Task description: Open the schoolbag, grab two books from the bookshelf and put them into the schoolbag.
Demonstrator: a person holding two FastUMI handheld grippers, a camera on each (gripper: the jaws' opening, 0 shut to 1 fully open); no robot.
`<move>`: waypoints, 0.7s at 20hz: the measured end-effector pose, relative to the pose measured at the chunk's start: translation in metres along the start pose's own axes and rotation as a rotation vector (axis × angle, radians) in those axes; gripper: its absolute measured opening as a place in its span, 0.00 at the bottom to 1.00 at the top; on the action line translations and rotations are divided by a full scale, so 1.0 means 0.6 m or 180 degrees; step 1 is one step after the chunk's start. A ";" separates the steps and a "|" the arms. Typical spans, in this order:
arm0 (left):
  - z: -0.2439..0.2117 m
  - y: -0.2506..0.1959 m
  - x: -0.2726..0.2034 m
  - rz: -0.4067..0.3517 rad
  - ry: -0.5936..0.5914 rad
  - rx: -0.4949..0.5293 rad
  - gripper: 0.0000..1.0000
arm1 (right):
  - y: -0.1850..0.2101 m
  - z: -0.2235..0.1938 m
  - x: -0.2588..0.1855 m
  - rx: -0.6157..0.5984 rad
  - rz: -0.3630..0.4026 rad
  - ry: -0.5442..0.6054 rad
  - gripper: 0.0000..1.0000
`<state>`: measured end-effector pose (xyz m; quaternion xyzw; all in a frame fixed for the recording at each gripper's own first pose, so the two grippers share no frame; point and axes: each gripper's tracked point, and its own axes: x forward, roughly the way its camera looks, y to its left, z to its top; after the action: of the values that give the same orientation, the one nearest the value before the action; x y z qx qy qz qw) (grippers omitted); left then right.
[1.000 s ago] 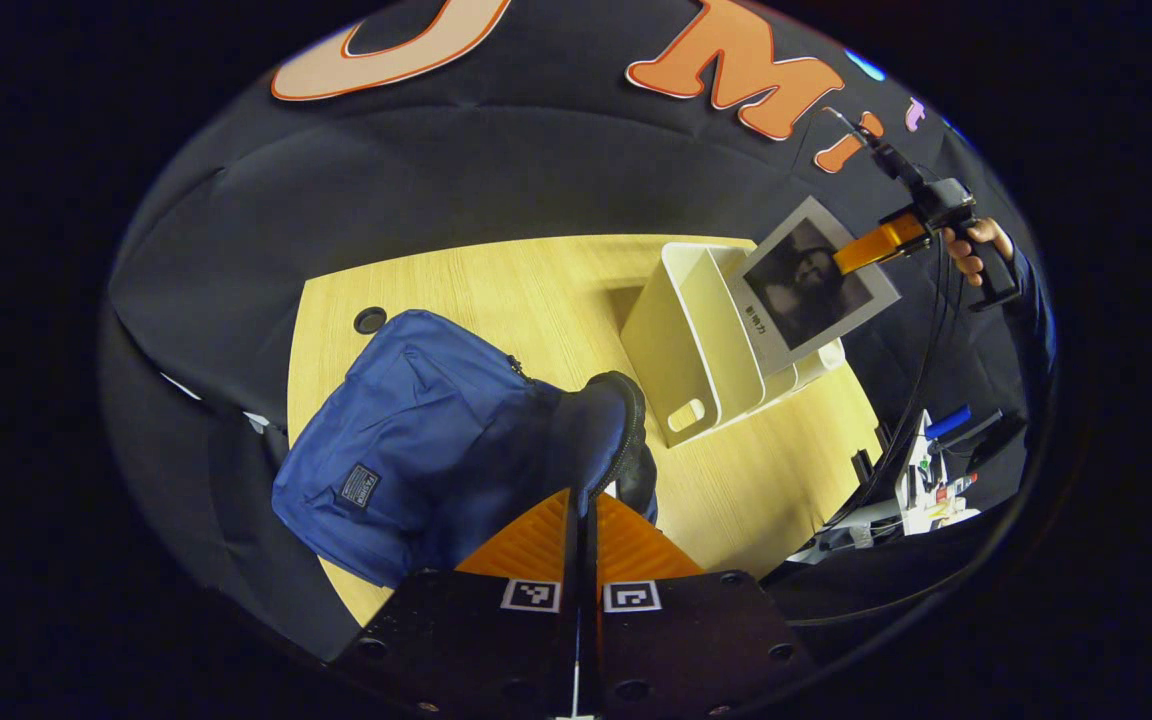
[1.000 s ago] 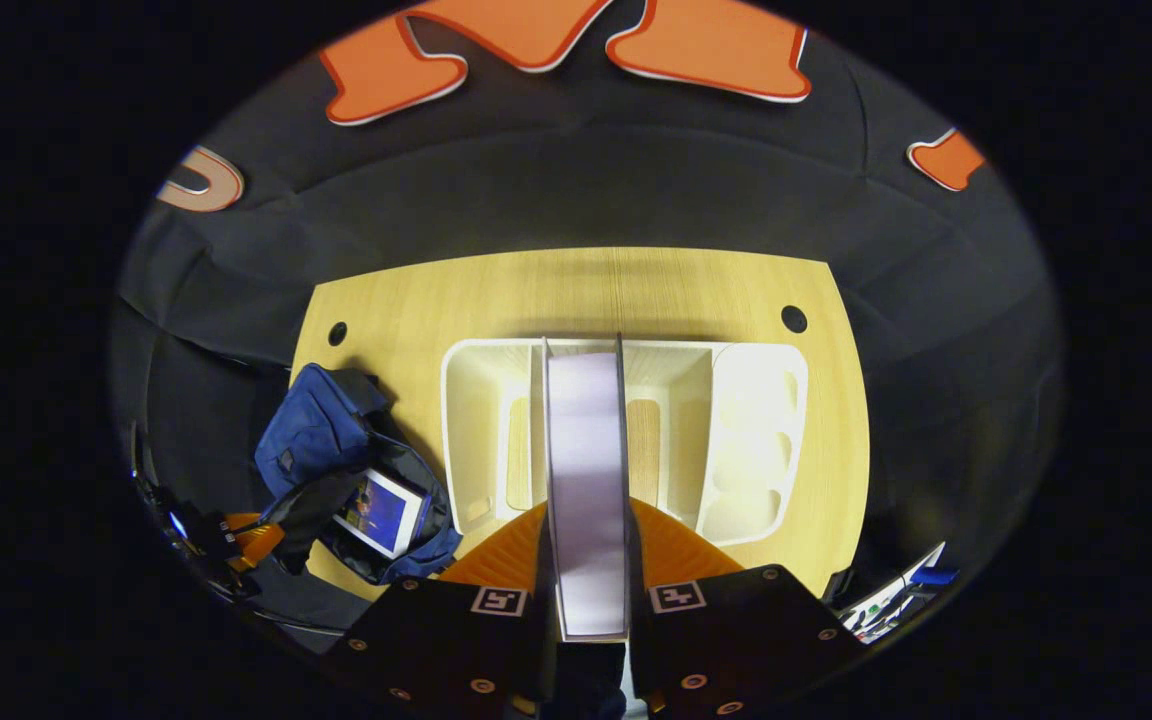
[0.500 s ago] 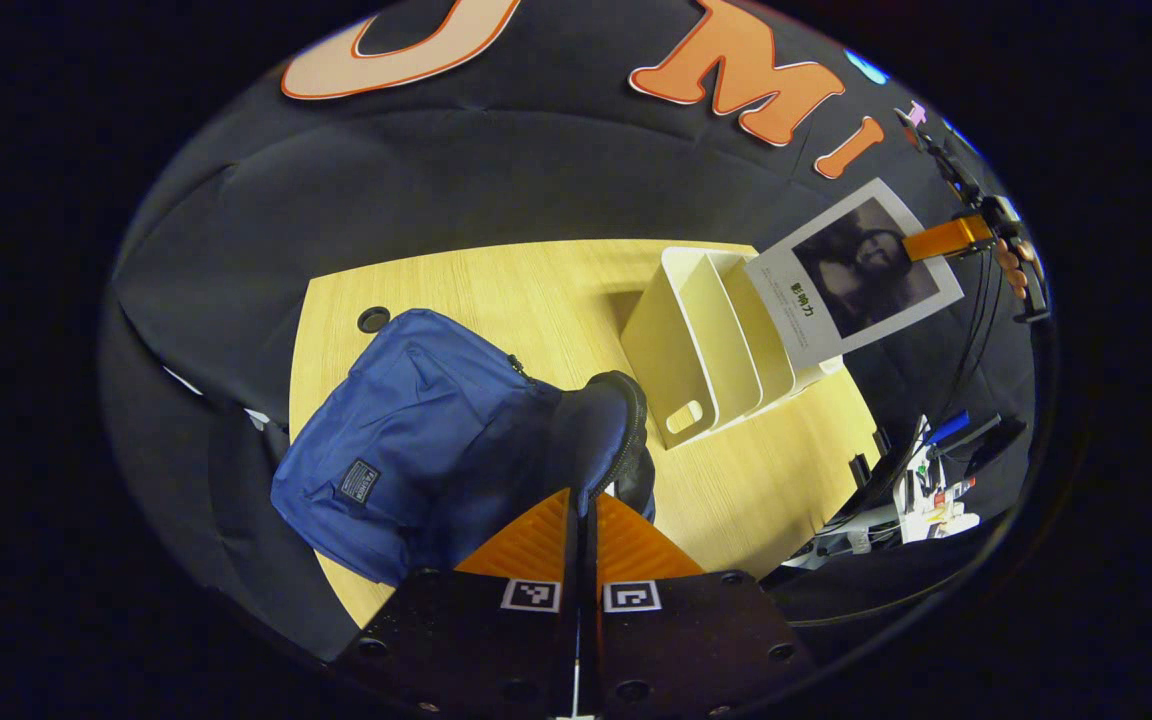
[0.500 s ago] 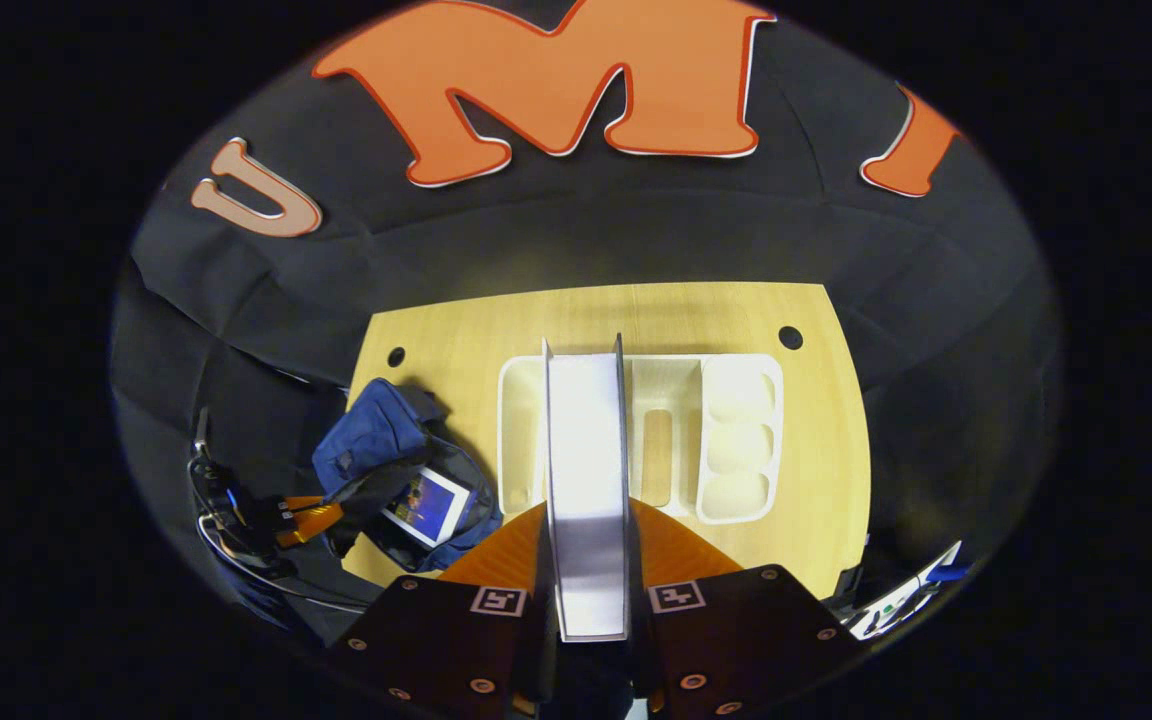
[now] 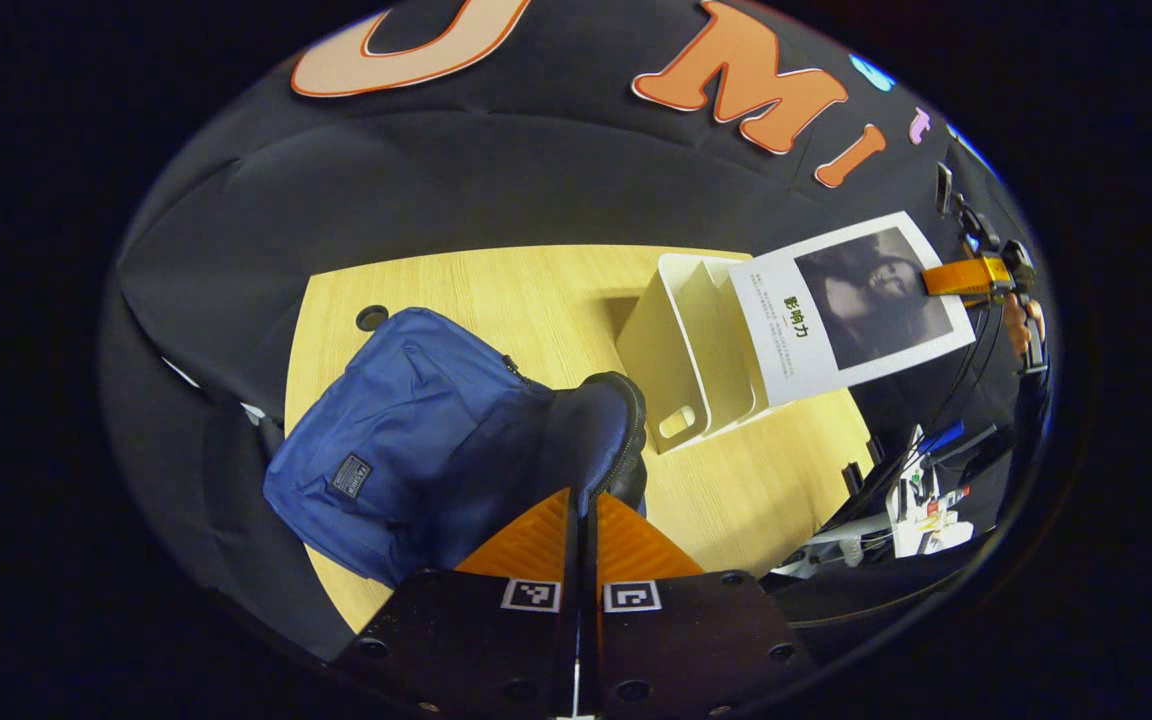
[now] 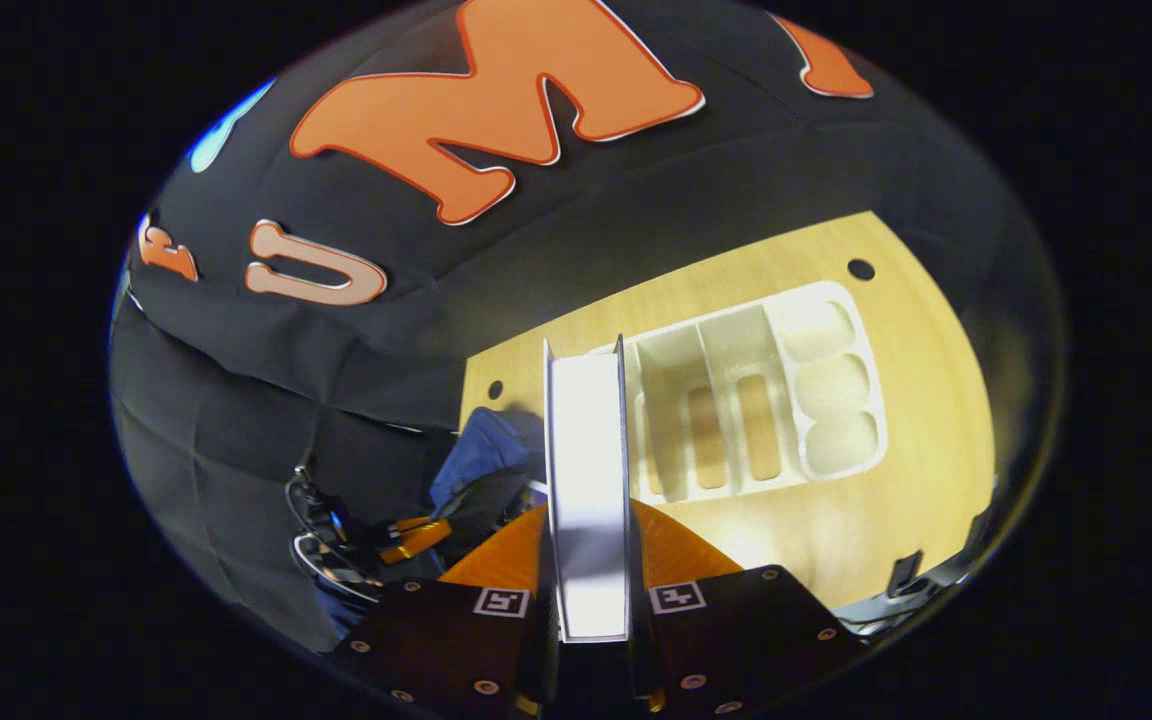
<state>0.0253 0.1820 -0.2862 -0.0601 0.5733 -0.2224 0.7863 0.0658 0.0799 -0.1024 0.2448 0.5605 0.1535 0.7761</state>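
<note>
Right gripper view: gripper (image 6: 586, 560) clamps book (image 6: 586, 470), lifted off shelf (image 6: 756, 400)
Left gripper (image 5: 581, 540): closed on bag (image 5: 416, 440) flap
Left: book into bag

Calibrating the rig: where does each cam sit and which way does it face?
Left gripper view: rides the left gripper, shut on the schoolbag flap, facing the table; right gripper and hand far off.
Right gripper view: rides the right gripper, clamping the book, looking down on the bookshelf.
Shared: book, bookshelf, schoolbag, table.
</note>
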 end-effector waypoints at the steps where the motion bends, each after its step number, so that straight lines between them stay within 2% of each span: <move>1: -0.001 0.002 0.001 -0.0003 -0.0005 -0.0016 0.02 | -0.002 -0.006 0.005 0.0034 0.0030 -0.0009 0.29; 5: 0.002 0.004 -0.006 0.0018 -0.0046 -0.0041 0.02 | 0.015 -0.047 0.029 0.0189 0.0325 -0.0039 0.28; 8: 0.003 0.006 -0.005 0.0012 -0.0062 -0.0076 0.02 | 0.042 -0.102 0.078 0.0316 0.0575 0.0106 0.28; 14: 0.005 0.005 -0.002 -0.0129 -0.0081 -0.0221 0.02 | 0.065 -0.188 0.158 0.0598 0.0833 0.0303 0.28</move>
<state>0.0287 0.1848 -0.2851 -0.1017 0.5693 -0.2174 0.7863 -0.0083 0.1844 -0.1849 0.3796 0.5719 0.2116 0.6958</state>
